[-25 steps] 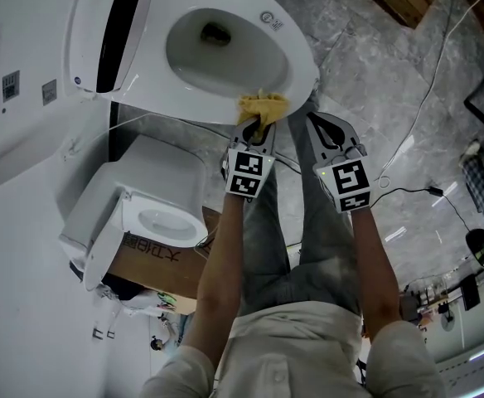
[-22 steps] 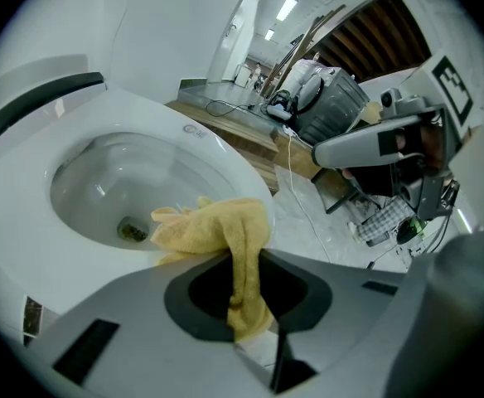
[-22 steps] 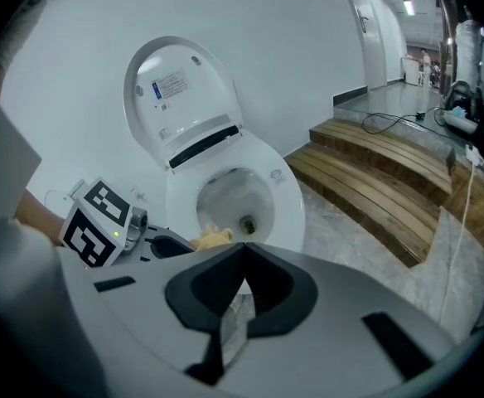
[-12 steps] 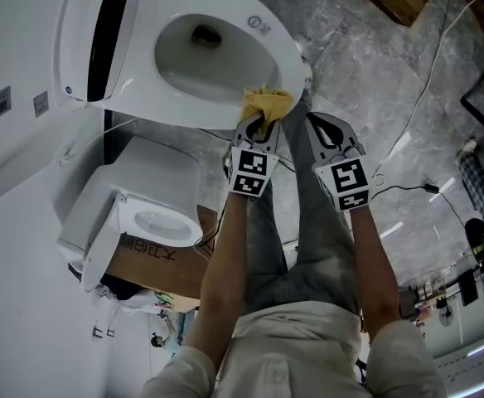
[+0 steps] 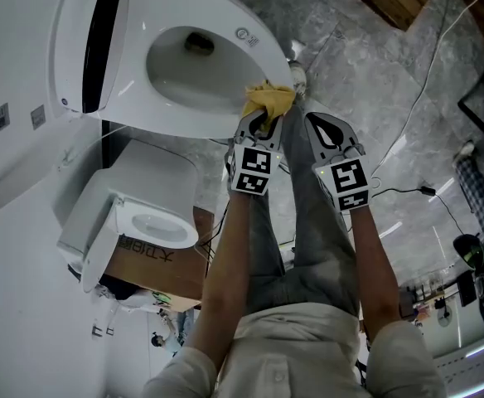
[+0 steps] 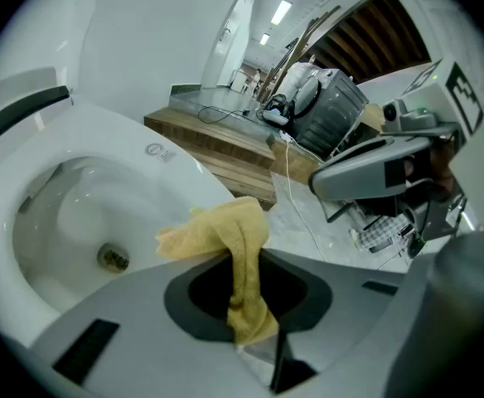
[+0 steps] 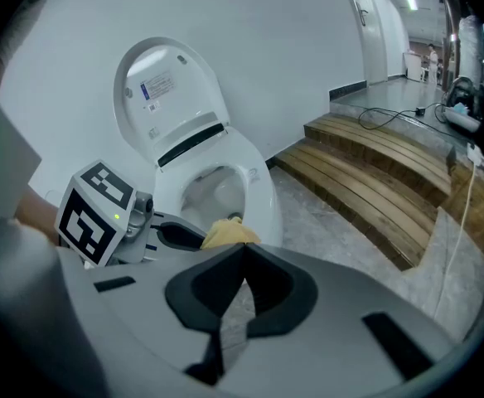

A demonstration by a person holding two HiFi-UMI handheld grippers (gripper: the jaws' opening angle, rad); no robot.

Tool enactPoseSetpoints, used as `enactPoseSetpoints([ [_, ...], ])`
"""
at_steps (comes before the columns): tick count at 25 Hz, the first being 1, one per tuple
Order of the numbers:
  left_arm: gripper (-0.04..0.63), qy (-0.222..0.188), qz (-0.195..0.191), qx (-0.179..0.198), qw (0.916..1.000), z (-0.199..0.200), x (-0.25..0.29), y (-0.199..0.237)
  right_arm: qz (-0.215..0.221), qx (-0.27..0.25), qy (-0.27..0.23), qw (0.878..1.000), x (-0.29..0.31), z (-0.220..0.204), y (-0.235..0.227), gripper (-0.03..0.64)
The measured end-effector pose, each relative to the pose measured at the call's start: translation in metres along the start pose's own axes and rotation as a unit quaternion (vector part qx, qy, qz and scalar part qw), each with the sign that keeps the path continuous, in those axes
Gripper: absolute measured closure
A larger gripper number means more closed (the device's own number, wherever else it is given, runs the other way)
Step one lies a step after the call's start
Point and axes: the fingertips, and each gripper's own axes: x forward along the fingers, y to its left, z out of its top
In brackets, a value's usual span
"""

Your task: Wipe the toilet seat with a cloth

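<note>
A white toilet with its lid up fills the upper left of the head view; its seat [image 5: 258, 52] rings the bowl. My left gripper [image 5: 263, 121] is shut on a yellow cloth [image 5: 268, 99], which presses on the seat's near front edge. In the left gripper view the cloth [image 6: 229, 239] hangs out between the jaws over the seat rim [image 6: 180, 168]. My right gripper [image 5: 323, 129] hovers just right of the left one over the floor, shut and holding nothing. From the right gripper view the toilet seat [image 7: 258, 193] and cloth [image 7: 228, 232] lie ahead.
A second white toilet [image 5: 134, 206] rests on a cardboard box [image 5: 167, 264] at the left. Grey marble floor [image 5: 375, 81] spreads right, crossed by a white cable [image 5: 424, 98]. Wooden steps [image 7: 375, 189] rise beyond. The person's legs stand below the grippers.
The left gripper and cloth have slid along the seat's front edge toward the right end of the rim. The right gripper kept its place beside it.
</note>
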Motion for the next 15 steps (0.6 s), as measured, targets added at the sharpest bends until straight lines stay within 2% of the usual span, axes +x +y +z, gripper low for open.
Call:
enactPoseSetpoints([
  [8, 0.514, 0.002, 0.01, 0.015, 0.9998, 0.02, 0.011, 0.004, -0.007, 0.002, 0.002, 1.0, -0.001, 0.003, -0.028, 0.609],
  [15, 0.514, 0.006, 0.024, 0.021, 0.9995, 0.033, 0.016, 0.009, -0.001, 0.009, -0.004, 1.0, 0.003, 0.011, -0.033, 0.609],
])
